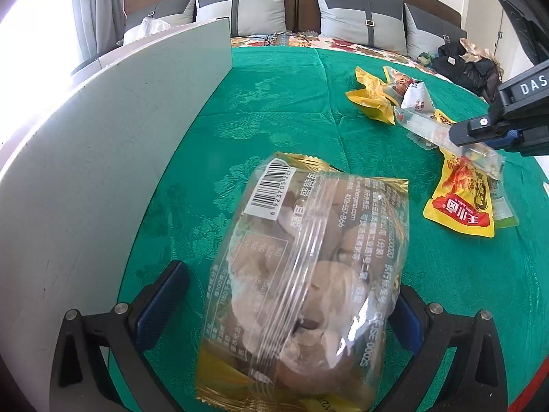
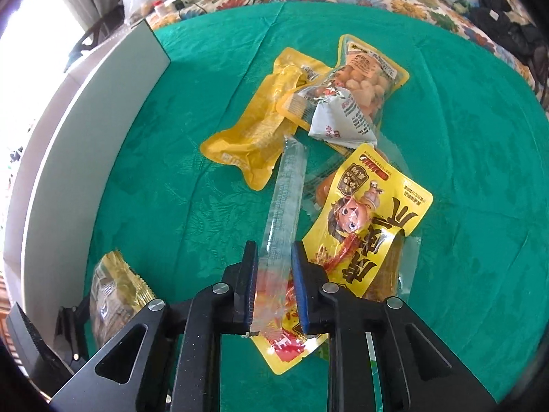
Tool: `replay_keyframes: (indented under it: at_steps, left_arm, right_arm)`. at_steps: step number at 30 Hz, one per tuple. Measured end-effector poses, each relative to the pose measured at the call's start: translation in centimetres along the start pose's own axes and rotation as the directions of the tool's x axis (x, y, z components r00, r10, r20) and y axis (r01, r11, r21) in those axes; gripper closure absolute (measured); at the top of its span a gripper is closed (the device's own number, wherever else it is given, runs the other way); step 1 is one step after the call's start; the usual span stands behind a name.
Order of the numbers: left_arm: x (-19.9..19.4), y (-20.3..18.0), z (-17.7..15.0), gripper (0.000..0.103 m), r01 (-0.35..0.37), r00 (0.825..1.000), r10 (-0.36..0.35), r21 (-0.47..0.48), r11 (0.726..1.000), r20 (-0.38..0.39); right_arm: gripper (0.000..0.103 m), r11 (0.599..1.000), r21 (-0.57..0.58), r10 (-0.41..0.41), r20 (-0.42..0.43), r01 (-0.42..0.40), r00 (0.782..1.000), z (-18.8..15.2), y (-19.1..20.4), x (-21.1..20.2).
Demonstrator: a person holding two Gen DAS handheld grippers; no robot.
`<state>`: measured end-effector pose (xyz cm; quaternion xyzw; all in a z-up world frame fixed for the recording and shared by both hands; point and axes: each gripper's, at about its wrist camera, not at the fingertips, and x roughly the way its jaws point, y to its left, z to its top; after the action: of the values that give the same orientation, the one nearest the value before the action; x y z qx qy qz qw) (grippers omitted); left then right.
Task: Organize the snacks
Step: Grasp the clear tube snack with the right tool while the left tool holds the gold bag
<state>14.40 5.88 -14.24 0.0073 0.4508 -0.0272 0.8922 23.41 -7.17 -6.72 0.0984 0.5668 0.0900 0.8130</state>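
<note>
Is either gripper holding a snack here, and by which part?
Right gripper pinches the long clear stick packet near its near end. Left gripper straddles the pastry bag; a firm hold cannot be told.

A clear pastry bag point(image 1: 305, 274) with gold ends lies seam-up on the green cloth. Nearby, a long clear stick pack point(image 2: 284, 202) slants over a heap of yellow pouches point(image 2: 250, 130), a white triangular packet point(image 2: 339, 120) and a cartoon-printed pouch point(image 2: 370, 213).
</note>
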Motion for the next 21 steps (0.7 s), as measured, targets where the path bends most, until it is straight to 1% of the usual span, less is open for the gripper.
replay_keyframes:
  at_steps: [1,3,6,7,8,10,13,14,16,18,19,20,21]
  left_arm:
    - [0.0,0.0,0.0,0.0,0.0,1.0,0.0,0.0,1.0,0.0]
    - [0.0,0.0,0.0,0.0,0.0,1.0,0.0,0.0,1.0,0.0]
    - [0.0,0.0,0.0,0.0,0.0,1.0,0.0,0.0,1.0,0.0]
    - [0.0,0.0,0.0,0.0,0.0,1.0,0.0,0.0,1.0,0.0]
    - [0.0,0.0,0.0,0.0,-0.001,1.0,0.001,0.0,1.0,0.0]
    - [0.0,0.0,0.0,0.0,0.0,1.0,0.0,0.0,1.0,0.0]
    - [0.0,0.0,0.0,0.0,0.0,1.0,0.0,0.0,1.0,0.0]
    - [0.0,0.0,0.0,0.0,0.0,1.0,0.0,0.0,1.0,0.0]
    - [0.0,0.0,0.0,0.0,-0.001,1.0,0.001,0.0,1.0,0.001]
    - [0.0,0.0,0.0,0.0,-0.001,1.0,0.001,0.0,1.0,0.001]
    - [0.0,0.0,0.0,0.0,-0.001,1.0,0.001,0.0,1.0,0.001]
    - [0.0,0.0,0.0,0.0,-0.001,1.0,0.001,0.0,1.0,0.0]
    - [-0.1,0.0,0.0,0.0,-0.001,1.0,0.001,-0.001,1.0,0.0]
  right_arm:
    - [0.084,0.999,0.031,0.039,0.022,-0.04,0.999,-0.8,-1.2,-1.1]
    - [0.085,0.993,0.074,0.092,0.058,-0.096,0.994,-2.3,-3.0,-3.0]
    - [0.085,0.983,0.108,0.137,0.121,-0.15,0.983,-3.9,-5.5,-6.4]
    - [0.088,0.977,0.12,0.157,0.139,-0.174,0.978,-3.7,-6.8,-7.4]
    - [0.097,0.974,0.128,0.167,0.157,-0.188,0.973,-4.2,-7.7,-8.2]
    - [0.097,0.972,0.139,0.163,0.185,-0.19,0.969,-4.9,-9.7,-9.2]
    - [0.097,0.976,0.178,0.092,0.173,-0.123,0.981,-5.8,-13.2,-9.0]
    - [0.096,0.975,0.194,0.081,0.162,-0.112,0.984,-6.1,-14.4,-8.5]
    - [0.093,0.976,0.202,0.048,0.153,-0.079,0.987,-6.3,-15.5,-7.9]
    - [0.093,0.984,0.167,0.034,0.162,-0.062,0.986,-6.1,-15.1,-7.7]
    - [0.09,0.989,0.132,0.047,0.162,-0.069,0.986,-6.0,-14.5,-7.8]
    - [0.082,0.994,0.081,0.067,0.162,-0.08,0.985,-5.8,-13.4,-7.8]
    - [0.078,0.995,0.021,0.09,0.16,-0.094,0.983,-5.6,-11.9,-7.8]
